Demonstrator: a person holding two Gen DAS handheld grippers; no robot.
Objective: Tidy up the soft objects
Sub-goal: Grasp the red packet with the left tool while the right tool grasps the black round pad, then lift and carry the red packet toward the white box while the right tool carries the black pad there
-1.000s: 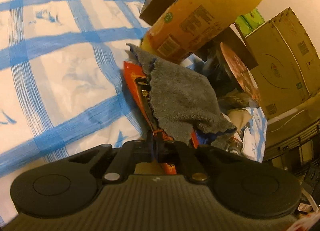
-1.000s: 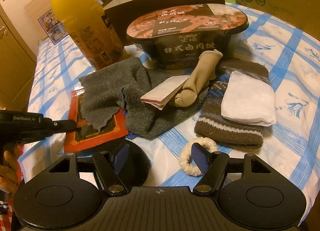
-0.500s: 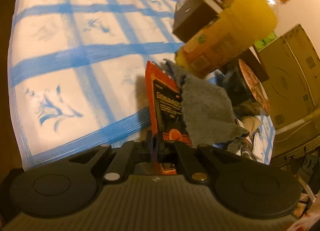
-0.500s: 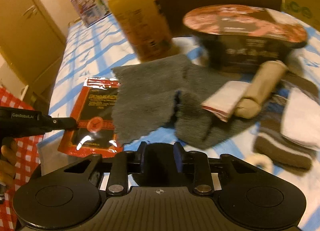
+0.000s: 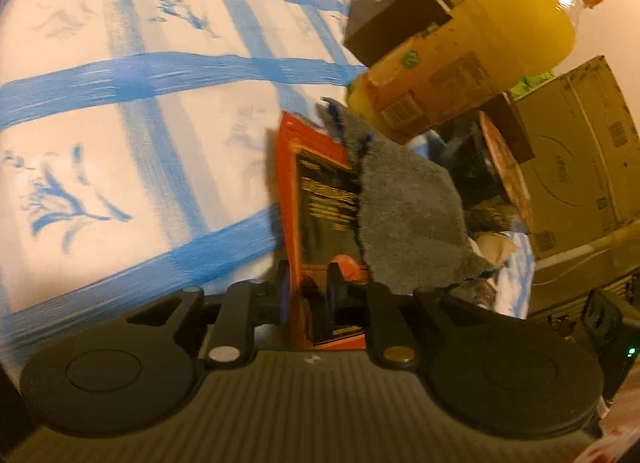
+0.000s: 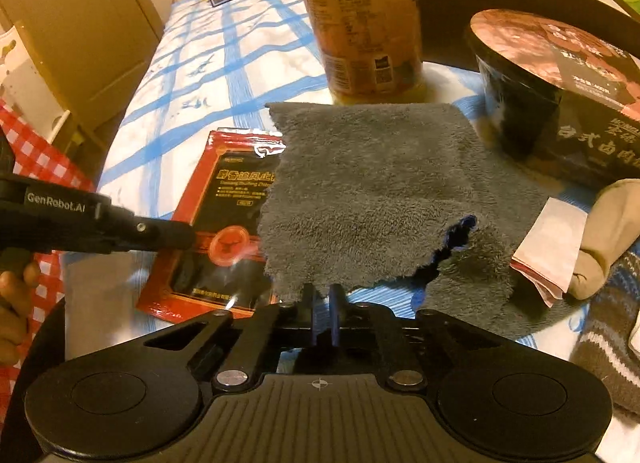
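Note:
A grey fleece cloth [image 6: 372, 191] lies spread on the blue-checked tablecloth, its left side over a red foil packet [image 6: 224, 215]. My right gripper [image 6: 321, 289] is at the cloth's near hem. Its jaws are closing, almost together, and the hem appears pinched between the pads. In the left wrist view my left gripper [image 5: 308, 283] straddles the near end of the red packet [image 5: 316, 191]. Its jaws are opening and the pads stand off the thin packet. The grey cloth [image 5: 404, 215] drapes just beyond. From the right wrist the left gripper [image 6: 188, 237] reaches in from the left.
An orange juice bottle [image 6: 360, 23] and a black noodle bowl [image 6: 560, 95] stand behind the cloth. A beige sock [image 6: 608, 231], a folded paper packet [image 6: 548, 247] and a striped knit [image 6: 612, 335] lie at right. A cardboard box [image 5: 572, 151] stands beyond. The table edge runs along the left.
My right gripper swung left from the white ring to the grey cloth's near edge and closed. The left gripper drew the red packet back, then its jaws parted.

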